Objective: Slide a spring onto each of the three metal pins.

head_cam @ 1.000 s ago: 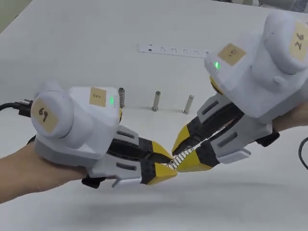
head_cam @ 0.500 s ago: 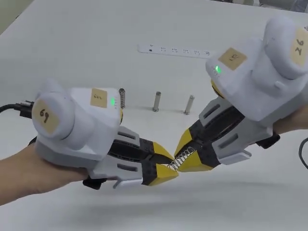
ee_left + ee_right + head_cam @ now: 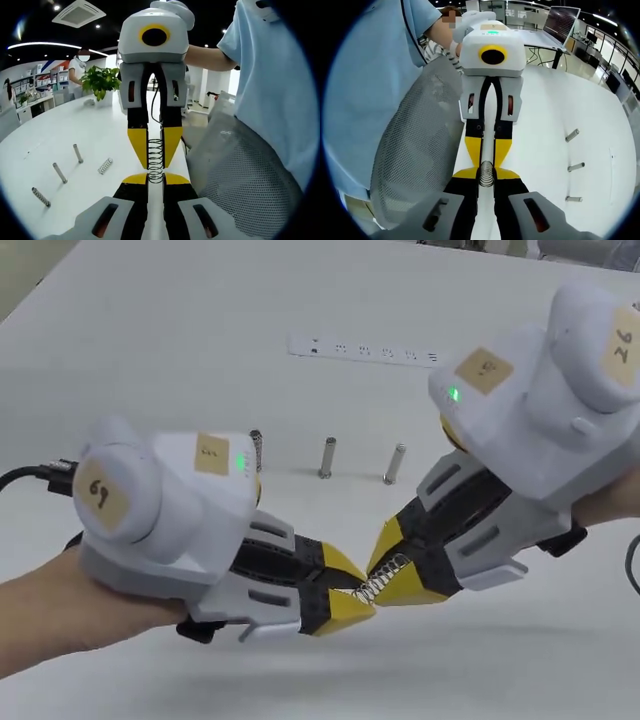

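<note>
Three metal pins stand in a row on the white table. The left pin (image 3: 257,451) carries a spring; the middle pin (image 3: 327,457) and right pin (image 3: 395,463) are bare. A short spring (image 3: 380,577) bridges the two grippers just above the table in front of the pins. My left gripper (image 3: 352,598) is shut on its near end, and my right gripper (image 3: 392,570) is shut on its other end. In the left gripper view the spring (image 3: 155,159) runs between the right gripper's yellow fingers (image 3: 172,142). A loose spring (image 3: 105,165) lies near the pins (image 3: 59,172).
A white power strip (image 3: 365,350) lies on the table beyond the pins. A black cable (image 3: 25,475) trails from the left gripper. The person's mesh chair (image 3: 417,165) and light blue shirt (image 3: 272,85) are close behind the grippers. A potted plant (image 3: 101,80) stands far off.
Both grippers, still joined by the spring, have sunk slightly toward the table. The pins have not moved.
</note>
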The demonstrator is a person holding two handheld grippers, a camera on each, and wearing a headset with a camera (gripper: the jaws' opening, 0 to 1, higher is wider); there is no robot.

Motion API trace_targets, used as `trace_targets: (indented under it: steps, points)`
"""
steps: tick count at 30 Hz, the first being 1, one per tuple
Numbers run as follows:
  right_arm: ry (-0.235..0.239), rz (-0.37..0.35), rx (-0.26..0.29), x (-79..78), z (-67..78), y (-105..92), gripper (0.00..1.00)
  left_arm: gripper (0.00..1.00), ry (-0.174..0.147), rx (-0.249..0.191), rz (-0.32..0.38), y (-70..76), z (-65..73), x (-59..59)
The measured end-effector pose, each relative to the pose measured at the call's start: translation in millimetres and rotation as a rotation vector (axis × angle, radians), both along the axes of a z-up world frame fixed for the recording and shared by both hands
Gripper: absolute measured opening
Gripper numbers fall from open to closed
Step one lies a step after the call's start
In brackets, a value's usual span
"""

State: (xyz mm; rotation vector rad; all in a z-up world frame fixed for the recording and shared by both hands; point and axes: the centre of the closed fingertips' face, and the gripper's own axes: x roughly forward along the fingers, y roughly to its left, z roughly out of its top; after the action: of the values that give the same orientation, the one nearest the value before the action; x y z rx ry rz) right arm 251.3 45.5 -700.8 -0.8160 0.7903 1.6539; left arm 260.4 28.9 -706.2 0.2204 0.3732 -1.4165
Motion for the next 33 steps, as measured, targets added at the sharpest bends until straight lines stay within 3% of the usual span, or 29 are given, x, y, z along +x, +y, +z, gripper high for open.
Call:
trace_targets:
  steps: [12, 28, 33]
  points:
    - [-0.002, 0.005, -0.01, 1.8, -2.9, -2.2, 0.08, 0.05, 0.011, -0.017, 0.011, 1.4, -0.6, 0.9]
    - [-0.002, 0.012, -0.025, 2.3, -5.7, -5.3, 0.08, 0.29, 0.041, -0.05, 0.177, 22.2, -7.5, 13.0]
    - [-0.008, 0.013, -0.027, 3.4, -6.4, -5.2, 0.08, 0.45, 0.035, -0.049, 0.262, 33.8, -10.2, 23.2]
